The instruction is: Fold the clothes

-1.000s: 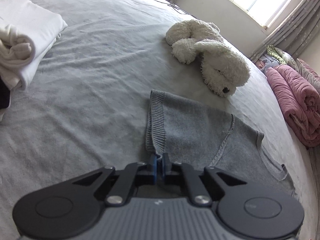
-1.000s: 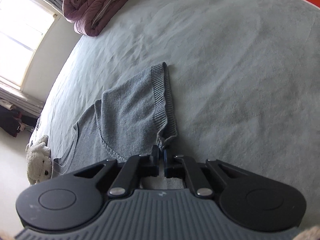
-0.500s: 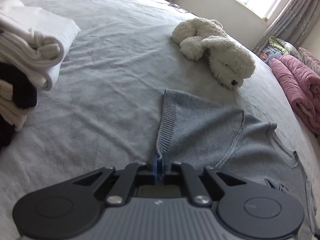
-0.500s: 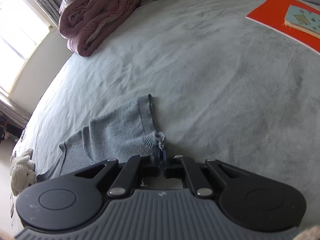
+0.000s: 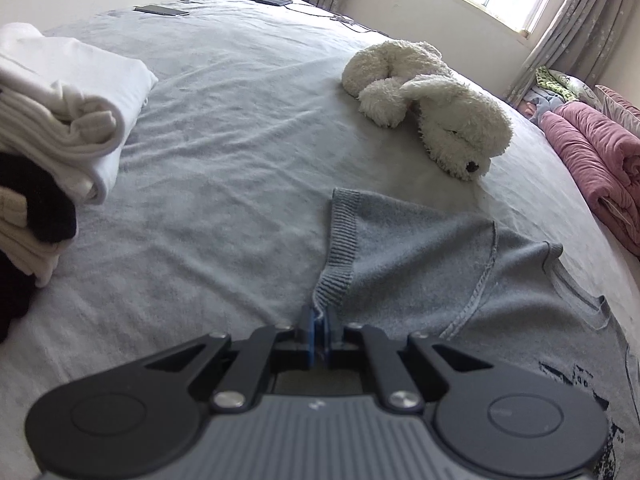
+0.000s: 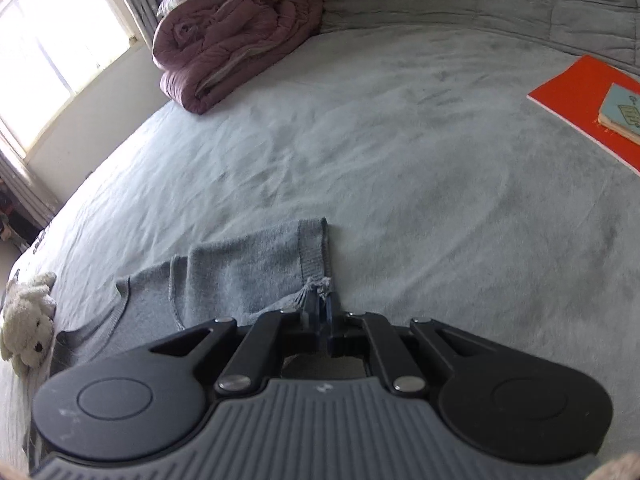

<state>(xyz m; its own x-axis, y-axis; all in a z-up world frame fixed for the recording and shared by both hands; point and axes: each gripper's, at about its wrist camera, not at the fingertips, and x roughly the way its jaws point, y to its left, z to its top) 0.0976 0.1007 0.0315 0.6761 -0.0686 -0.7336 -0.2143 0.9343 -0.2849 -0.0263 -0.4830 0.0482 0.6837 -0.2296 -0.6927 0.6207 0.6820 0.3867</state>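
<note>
Left tongs: our black two-finger left gripper point(image 5: 319, 330) has its blue pads pressed together on the ribbed cuff of the grey knitted sweater point(image 5: 432, 276).
Right tongs: our black two-finger right gripper point(image 6: 322, 320) is clamped in the same way on a bunched ribbed edge of the same sweater point(image 6: 244, 276).
Where the sweater is: it lies on the grey plush bed cover point(image 5: 224, 184), just in front of both grippers; the sleeves look already laid inward over the body, and the neckline is visible to the side.
Done so far, we judge: the first fold of this sweater is made or nearly made.
Already finished: a stack of folded white, cream and black clothes point(image 5: 52, 136) rests at the far left of the bed.
Left to do, we judge: release the cuffs, fold the body over, and put the sweater with the stack.
Farther away: a white fluffy plush dog point(image 5: 432, 108) lies beyond the sweater, and a rolled pink quilt point(image 6: 236, 36) near the window.
</note>
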